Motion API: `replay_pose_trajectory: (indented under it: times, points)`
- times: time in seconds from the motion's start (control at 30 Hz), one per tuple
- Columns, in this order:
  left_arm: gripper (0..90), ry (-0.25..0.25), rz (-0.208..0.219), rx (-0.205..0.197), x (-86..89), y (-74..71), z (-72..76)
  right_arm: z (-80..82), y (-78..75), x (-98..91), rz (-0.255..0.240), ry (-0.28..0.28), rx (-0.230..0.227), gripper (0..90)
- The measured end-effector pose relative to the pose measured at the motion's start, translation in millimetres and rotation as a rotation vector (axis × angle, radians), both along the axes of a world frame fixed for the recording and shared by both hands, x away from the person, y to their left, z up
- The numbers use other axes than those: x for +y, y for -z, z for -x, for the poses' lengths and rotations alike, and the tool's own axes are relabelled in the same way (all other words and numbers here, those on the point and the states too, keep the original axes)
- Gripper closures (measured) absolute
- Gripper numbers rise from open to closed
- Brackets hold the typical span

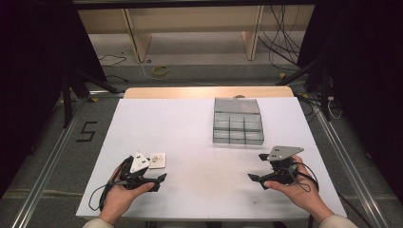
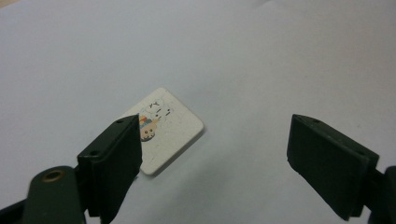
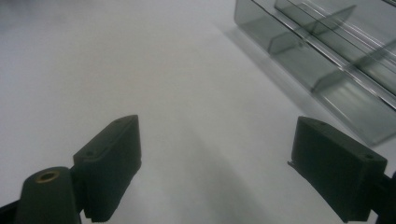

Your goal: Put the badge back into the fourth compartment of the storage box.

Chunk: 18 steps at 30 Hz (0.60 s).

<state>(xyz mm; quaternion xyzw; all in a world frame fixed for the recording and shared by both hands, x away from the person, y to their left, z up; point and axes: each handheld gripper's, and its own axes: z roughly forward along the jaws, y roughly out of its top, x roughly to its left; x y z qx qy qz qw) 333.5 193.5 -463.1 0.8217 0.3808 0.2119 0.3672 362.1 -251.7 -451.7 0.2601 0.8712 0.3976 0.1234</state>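
Tongs, left (image 2: 212,154) and right (image 3: 215,163), are held wide apart, nothing gripped. A white card (image 2: 163,130) bearing a cartoon figure lies on the tabletop (image 1: 190,142); its writing cannot be read. A digit "5" (image 1: 87,131) is marked on the floor.

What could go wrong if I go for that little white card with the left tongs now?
The card lies flat on the white table, so the open left tongs may slide it instead of lifting it. One jaw already overlaps its edge in the left gripper view, so closing could miss. The clear divided box sits well clear.
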Motion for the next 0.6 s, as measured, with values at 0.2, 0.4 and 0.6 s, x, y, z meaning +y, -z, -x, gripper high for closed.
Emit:
replay_pose_trajectory:
  times: [0.2, 0.4, 0.6]
  points:
    - [17.6, 0.002, 0.0, 0.0, -0.1, 0.2, 0.0, -13.1, -0.4, 36.1, 0.013, -0.061, 0.004, 16.6]
    - [17.0, 0.001, 0.001, 0.004, 0.4, 1.6, -0.3, -26.6, 1.2, 79.7, 0.044, -0.117, -0.009, 16.9]
    - [16.9, 0.006, 0.003, 0.004, -0.5, 1.0, 0.3, -41.3, 1.5, 125.7, 0.048, -0.173, -0.037, 17.1]
